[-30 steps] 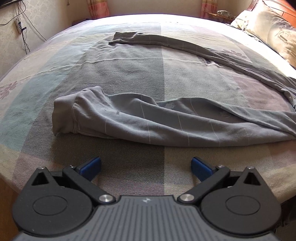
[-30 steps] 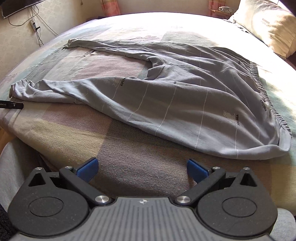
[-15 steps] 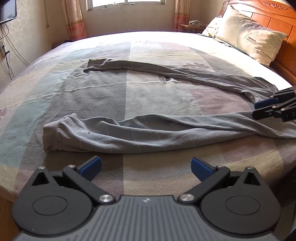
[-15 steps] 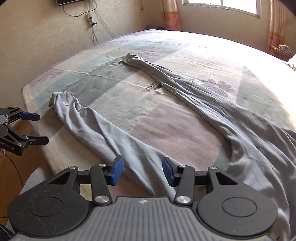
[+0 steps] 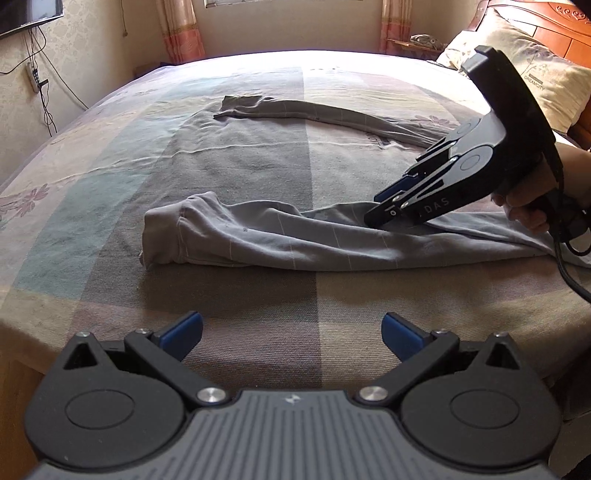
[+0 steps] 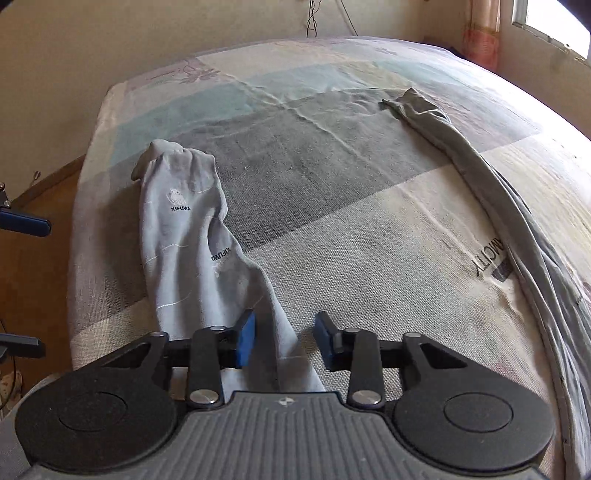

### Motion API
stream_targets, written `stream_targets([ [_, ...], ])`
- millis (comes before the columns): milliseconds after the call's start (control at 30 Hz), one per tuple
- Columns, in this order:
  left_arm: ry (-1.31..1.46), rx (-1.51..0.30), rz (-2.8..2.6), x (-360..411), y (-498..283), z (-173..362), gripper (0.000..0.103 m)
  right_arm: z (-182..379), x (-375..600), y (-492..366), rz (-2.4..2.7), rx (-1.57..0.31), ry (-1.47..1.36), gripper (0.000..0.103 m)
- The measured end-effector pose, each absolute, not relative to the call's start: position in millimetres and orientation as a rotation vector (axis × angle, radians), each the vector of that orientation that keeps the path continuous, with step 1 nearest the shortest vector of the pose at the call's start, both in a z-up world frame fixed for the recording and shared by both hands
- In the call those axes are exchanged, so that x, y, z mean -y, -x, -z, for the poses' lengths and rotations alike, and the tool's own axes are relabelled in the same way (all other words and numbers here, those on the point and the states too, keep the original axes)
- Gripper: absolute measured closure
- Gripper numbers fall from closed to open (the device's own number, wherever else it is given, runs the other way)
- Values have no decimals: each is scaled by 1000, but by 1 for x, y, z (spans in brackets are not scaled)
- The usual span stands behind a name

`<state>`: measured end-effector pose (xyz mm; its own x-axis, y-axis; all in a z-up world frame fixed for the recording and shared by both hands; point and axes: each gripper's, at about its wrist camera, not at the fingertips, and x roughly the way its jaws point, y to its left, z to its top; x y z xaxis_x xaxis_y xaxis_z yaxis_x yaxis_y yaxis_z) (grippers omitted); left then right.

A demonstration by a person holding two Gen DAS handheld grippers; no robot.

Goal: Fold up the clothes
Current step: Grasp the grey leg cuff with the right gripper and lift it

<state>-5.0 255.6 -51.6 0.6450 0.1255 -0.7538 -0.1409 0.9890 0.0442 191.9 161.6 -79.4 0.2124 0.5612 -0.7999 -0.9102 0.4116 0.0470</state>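
Grey pinstriped trousers lie spread on the bed [image 5: 240, 166]. Their near leg [image 5: 258, 243] runs left to a cuff [image 5: 162, 236], and the far leg [image 5: 314, 114] stretches toward the back. My left gripper [image 5: 291, 332] hangs open over the bed's near edge, short of the near leg and holding nothing. A hand [image 5: 528, 206] holds my right gripper [image 5: 376, 216] tip-down on the near leg's middle. In the right wrist view the right gripper's [image 6: 284, 339] jaws are closing, with the near leg [image 6: 184, 240] running between the blue pads and a gap still showing. The far leg [image 6: 461, 158] lies off to the right.
A pillow [image 5: 546, 85] and a wooden headboard [image 5: 569, 33] stand at the back right. A black cable [image 5: 569, 273] trails from the right gripper over the bed's edge. Wooden floor [image 6: 33, 288] lies past the foot of the bed, where the left gripper's finger [image 6: 26, 221] shows.
My right gripper swung across the bed from the waist end to the near leg's middle, rolled, and narrowed its jaws around the fabric. The left gripper drew back and up a little.
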Motion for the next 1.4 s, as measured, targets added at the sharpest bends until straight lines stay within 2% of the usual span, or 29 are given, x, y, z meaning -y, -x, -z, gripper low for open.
stream_targets([
  [467, 49, -872, -132, -256, 13, 56, 0, 25, -138, -114, -1279, -836, 430, 99],
  [667, 83, -869, -117, -260, 19, 54, 0, 44, -132, -88, -1360, -960, 430, 98],
  [767, 86, -874, -113, -261, 20, 54, 0, 55, -132, -83, -1350, -996, 442, 92],
  [867, 81, -878, -113, -261, 19, 55, 0, 48, -127, -91, -1342, -989, 367, 89],
  [967, 62, -892, -84, -262, 16, 58, 1, 35, -128, -108, -1330, -957, 278, 80],
  [1200, -43, -899, -67, -276, 0, 58, 1, 39, -150, -161, -1281, -974, 110, 79],
  [1400, 12, -884, -109, -302, 0, 58, 1, 67, -183, -193, -1260, -1059, 14, 79],
])
